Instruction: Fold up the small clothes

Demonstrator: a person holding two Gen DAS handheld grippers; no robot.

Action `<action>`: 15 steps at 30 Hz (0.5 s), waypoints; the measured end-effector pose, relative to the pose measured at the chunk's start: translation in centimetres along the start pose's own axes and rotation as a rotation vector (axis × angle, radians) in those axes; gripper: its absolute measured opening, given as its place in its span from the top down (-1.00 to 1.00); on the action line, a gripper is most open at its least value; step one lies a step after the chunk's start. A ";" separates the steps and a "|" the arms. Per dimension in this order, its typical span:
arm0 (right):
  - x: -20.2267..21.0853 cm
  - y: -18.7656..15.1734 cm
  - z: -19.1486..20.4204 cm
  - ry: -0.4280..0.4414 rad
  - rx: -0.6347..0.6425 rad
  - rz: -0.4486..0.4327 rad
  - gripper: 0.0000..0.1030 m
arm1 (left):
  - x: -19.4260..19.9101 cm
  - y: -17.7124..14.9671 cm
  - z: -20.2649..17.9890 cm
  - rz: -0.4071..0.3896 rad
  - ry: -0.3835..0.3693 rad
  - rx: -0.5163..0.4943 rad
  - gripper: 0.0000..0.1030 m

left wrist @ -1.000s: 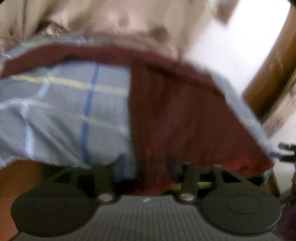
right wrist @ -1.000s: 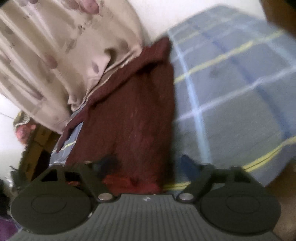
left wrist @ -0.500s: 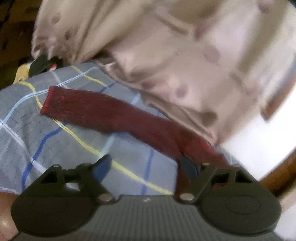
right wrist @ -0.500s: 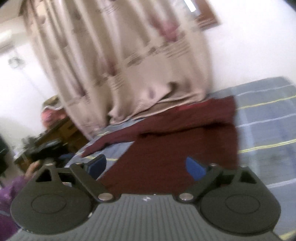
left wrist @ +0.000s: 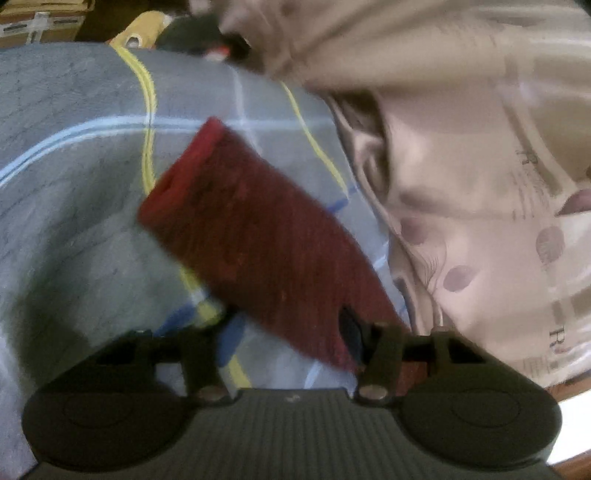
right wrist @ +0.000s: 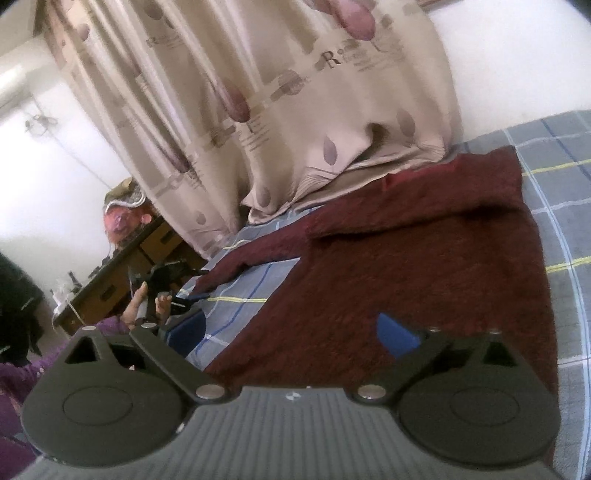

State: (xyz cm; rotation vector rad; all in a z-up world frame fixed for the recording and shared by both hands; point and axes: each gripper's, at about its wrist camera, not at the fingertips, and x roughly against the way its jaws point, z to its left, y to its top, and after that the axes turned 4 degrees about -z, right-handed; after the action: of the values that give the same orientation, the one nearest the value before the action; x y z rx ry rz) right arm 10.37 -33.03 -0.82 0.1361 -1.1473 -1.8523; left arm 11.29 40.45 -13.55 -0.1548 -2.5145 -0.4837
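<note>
A dark red knitted sweater lies flat on a blue checked bedsheet. One sleeve stretches out to the left, its cuff at the far end. My left gripper is open over that sleeve near the shoulder end, with the sleeve lying between its spread fingers. It also shows in the right wrist view, held by a hand at the sleeve's end. My right gripper is open and empty, just above the sweater's near hem.
A beige patterned curtain hangs down onto the far edge of the bed. A wooden desk stands to the left of the bed. A yellow item and dark objects lie beyond the bed's far side.
Both grippers let go of the sweater's hem and opened. The left one swung over to the outstretched sleeve. The right one lifted back and now looks across the flat sweater.
</note>
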 end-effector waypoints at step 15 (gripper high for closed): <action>-2.9 0.8 -1.0 0.005 -0.052 0.038 -0.96 | -0.9 -0.7 -3.6 -0.131 -0.040 -0.190 0.85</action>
State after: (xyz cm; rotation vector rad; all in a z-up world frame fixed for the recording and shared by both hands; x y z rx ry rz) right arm 13.07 -31.63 -1.84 0.0892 -1.0902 -1.8455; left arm 13.71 38.45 -11.50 -0.0719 -2.5254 -0.7805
